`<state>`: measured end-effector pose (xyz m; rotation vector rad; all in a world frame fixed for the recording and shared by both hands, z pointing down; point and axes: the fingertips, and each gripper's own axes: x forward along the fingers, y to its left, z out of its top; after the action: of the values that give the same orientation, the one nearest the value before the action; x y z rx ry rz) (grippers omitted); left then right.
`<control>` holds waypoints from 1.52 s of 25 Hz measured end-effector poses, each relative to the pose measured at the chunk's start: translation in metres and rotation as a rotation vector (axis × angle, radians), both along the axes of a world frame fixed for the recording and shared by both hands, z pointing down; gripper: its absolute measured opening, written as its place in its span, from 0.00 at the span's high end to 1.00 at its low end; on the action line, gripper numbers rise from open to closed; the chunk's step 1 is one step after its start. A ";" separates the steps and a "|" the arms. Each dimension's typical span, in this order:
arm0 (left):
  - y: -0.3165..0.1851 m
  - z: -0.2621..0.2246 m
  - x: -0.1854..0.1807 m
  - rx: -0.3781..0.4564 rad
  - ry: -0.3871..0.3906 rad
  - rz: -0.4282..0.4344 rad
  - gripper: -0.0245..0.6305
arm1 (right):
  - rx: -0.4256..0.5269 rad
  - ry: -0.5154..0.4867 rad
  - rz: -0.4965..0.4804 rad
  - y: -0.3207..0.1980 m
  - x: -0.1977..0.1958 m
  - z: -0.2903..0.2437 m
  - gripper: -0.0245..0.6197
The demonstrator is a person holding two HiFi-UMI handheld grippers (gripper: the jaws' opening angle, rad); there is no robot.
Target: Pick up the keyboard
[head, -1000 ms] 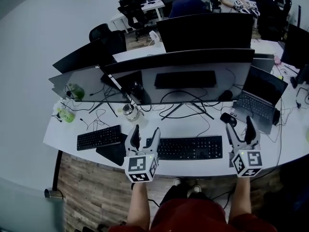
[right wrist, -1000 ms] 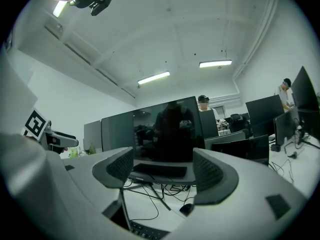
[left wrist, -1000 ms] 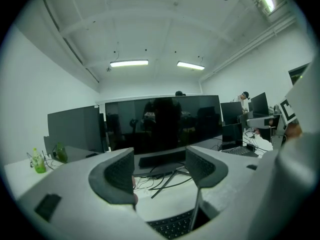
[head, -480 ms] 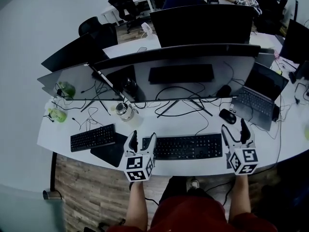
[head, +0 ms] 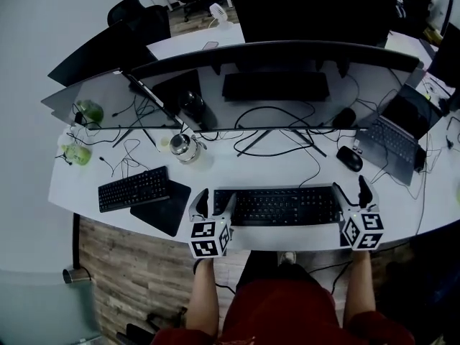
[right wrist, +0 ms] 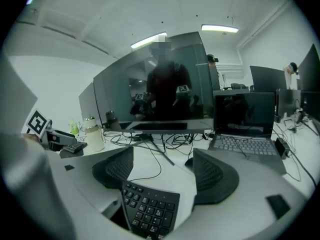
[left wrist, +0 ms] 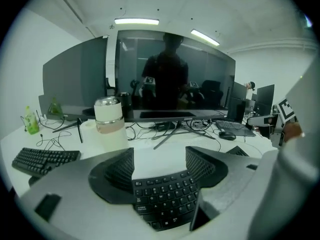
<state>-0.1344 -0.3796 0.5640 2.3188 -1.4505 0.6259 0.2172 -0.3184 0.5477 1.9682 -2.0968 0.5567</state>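
A black keyboard [head: 277, 205] lies flat near the front edge of the white desk [head: 237, 167]. My left gripper [head: 215, 201] sits at its left end, jaws wide apart. In the left gripper view the keyboard [left wrist: 162, 196] shows low between the two dark pads, which stand off it. My right gripper [head: 351, 190] is at the right end, also open. In the right gripper view the keyboard's [right wrist: 150, 209] corner lies under the gap, nearer the left pad, with bare desk beside it. Neither gripper [left wrist: 159, 159] [right wrist: 162, 166] presses on anything.
A second black keyboard [head: 134, 188] and a dark mouse pad [head: 162, 208] lie to the left. A flask [head: 180, 148], loose cables and a wide monitor [head: 273, 85] stand behind. A mouse [head: 350, 158] and an open laptop [head: 399, 139] are at the right.
Both grippers have come down from above the desk's front edge to the two ends of the keyboard. Their jaws have stayed wide apart.
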 end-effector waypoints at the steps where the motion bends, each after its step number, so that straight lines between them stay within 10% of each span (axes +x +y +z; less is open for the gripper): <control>1: 0.000 0.007 -0.002 -0.019 0.000 0.000 0.49 | -0.023 -0.001 -0.001 0.000 -0.001 0.009 0.43; 20: 0.021 0.113 -0.030 -0.316 0.023 0.000 0.49 | -0.437 -0.113 -0.057 0.028 -0.035 0.134 0.31; 38: 0.023 0.142 -0.031 -0.518 0.060 0.072 0.46 | -0.554 -0.113 -0.065 0.033 -0.042 0.159 0.29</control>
<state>-0.1650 -0.3568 0.7059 1.9650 -1.0279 0.8298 0.1750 -0.2855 0.7065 1.5760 -1.7923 1.1151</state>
